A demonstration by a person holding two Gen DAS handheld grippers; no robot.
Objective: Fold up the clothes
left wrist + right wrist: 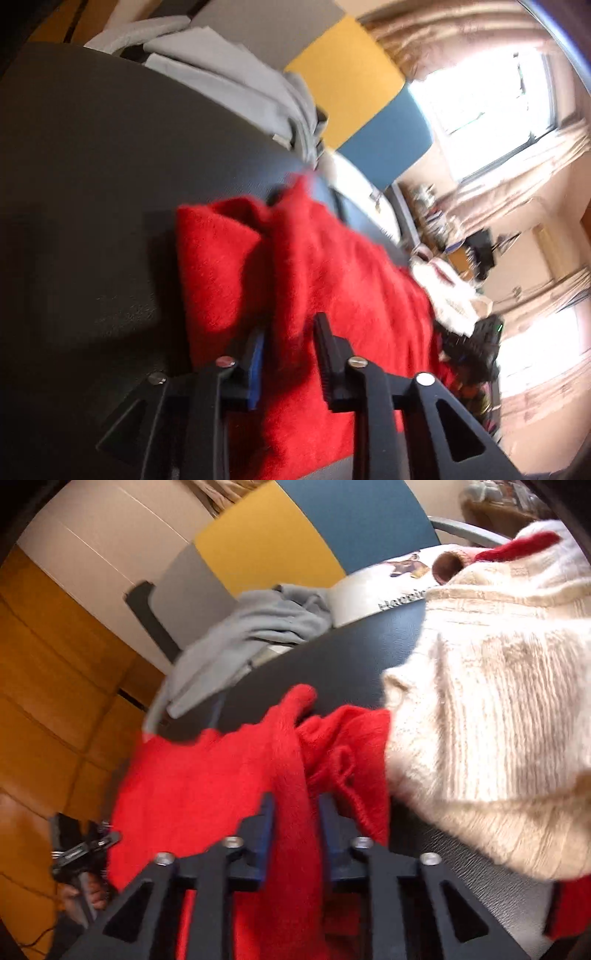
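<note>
My left gripper (pixel 288 354) and right gripper (pixel 295 834) each pinch a fold of the red sweater (pixel 332 280), which lies on the dark desk (pixel 92 166) beside the cream sweater (pixel 487 720).

"Hagein" (partly hidden) on white board (pixel 373 590)

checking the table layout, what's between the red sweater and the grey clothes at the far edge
In the right wrist view, only bare dark table separates the red sweater from the grey clothes; the left wrist view shows the same.
</note>
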